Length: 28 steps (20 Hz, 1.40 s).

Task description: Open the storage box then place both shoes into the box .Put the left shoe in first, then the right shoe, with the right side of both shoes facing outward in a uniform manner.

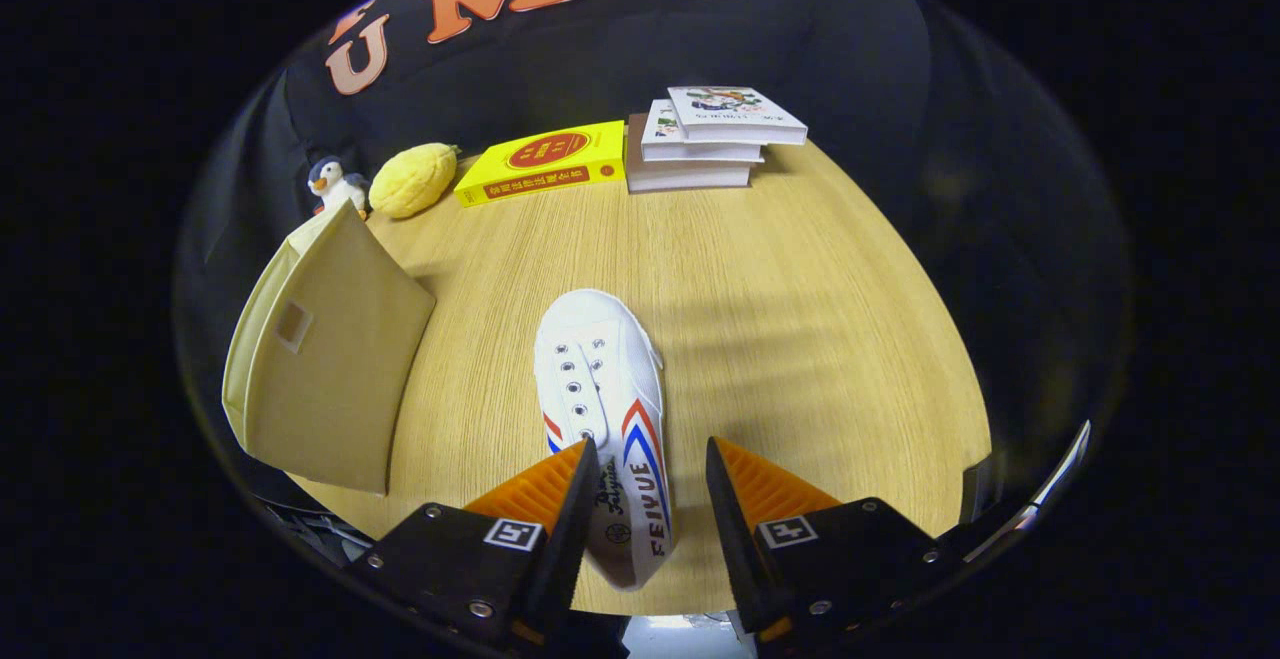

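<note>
We see our gripper (647, 459) spread wide, its fingers straddling the white shoe's (604, 409) heel without pressing it. The beige storage box (320, 359) stands nearby on the counter (790, 309).

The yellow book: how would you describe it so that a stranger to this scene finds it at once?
Look to the far edge of the wooden table, well beyond the gripper, whose open fingers flank a white shoe. There the yellow book lies flat between a yellow plush toy and a stack of books. It alone is a bright yellow single book with a red oval on its cover.
</note>
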{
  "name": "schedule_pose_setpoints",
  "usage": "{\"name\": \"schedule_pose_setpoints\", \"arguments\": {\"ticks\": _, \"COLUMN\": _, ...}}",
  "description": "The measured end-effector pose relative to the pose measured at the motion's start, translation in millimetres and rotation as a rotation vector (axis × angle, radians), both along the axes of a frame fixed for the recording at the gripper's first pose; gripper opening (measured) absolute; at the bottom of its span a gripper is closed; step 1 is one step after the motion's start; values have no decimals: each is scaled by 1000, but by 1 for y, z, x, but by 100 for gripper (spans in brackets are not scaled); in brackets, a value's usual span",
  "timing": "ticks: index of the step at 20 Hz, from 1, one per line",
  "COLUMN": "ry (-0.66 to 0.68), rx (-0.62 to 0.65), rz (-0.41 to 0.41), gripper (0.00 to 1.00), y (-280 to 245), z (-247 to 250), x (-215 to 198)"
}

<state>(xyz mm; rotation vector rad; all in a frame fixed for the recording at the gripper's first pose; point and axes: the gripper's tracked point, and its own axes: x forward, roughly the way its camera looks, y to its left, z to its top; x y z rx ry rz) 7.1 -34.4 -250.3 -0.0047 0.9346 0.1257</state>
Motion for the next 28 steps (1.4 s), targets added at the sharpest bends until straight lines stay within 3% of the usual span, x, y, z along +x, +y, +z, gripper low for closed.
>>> {"name": "schedule_pose_setpoints", "arguments": {"ticks": 7, "ry": 90, "rx": 24, "rz": 66, "gripper": 42, "y": 5, "z": -30, "x": 3}}
{"name": "schedule_pose_setpoints", "arguments": {"ticks": 8, "ry": 99, "rx": 22, "rz": 67, "gripper": 35, "y": 6, "z": -33, "x": 4}}
{"name": "schedule_pose_setpoints", "arguments": {"ticks": 17, "ry": 95, "rx": 71, "rz": 79, "gripper": 32, "y": 7, "z": -42, "x": 9}}
{"name": "schedule_pose_setpoints", "arguments": {"ticks": 20, "ry": 38, "rx": 47, "rz": 95, "gripper": 23, "y": 4, "z": -41, "x": 12}}
{"name": "schedule_pose_setpoints", "arguments": {"ticks": 21, "ry": 30, "rx": 53, "rz": 77, "gripper": 19, "y": 2, "z": -40, "x": 13}}
{"name": "schedule_pose_setpoints", "arguments": {"ticks": 22, "ry": 34, "rx": 80, "rz": 52, "gripper": 5, "y": 1, "z": -40, "x": 13}}
{"name": "schedule_pose_setpoints", "arguments": {"ticks": 23, "ry": 40, "rx": 108, "rz": 28, "gripper": 1, "y": 1, "z": -43, "x": 14}}
{"name": "schedule_pose_setpoints", "arguments": {"ticks": 28, "ry": 52, "rx": 288, "rz": -73, "gripper": 0, "y": 16, "z": -34, "x": 9}}
